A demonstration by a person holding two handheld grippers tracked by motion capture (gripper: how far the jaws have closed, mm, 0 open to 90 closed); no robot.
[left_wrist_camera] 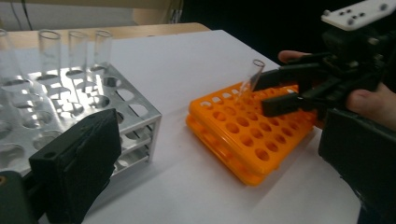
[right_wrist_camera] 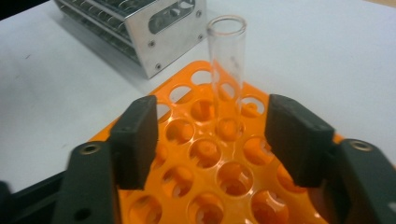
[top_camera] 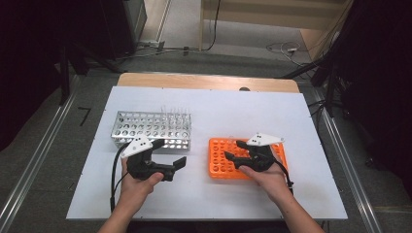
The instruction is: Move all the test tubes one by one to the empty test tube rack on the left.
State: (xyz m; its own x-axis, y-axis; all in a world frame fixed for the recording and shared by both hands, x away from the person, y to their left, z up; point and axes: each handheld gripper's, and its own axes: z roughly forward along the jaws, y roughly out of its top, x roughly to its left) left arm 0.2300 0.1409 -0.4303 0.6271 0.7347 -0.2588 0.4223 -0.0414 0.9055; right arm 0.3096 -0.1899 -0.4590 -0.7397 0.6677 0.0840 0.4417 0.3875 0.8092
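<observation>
My right claw (right_wrist_camera: 212, 140) sits half open in the lower frame, gripping nothing — the clear test tube (right_wrist_camera: 227, 70) stands just beyond its pads, centre frame, long axis upright, seated in the orange rack (right_wrist_camera: 196, 154). My left claw (top_camera: 167, 158) gapes empty, farther off. The metal rack (left_wrist_camera: 70, 107) on the white worktop (top_camera: 218, 111) holds several tubes.

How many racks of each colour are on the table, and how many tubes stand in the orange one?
Silver rack: 1
Orange rack: 1
Tube in the orange rack: 1
Total: 3
</observation>
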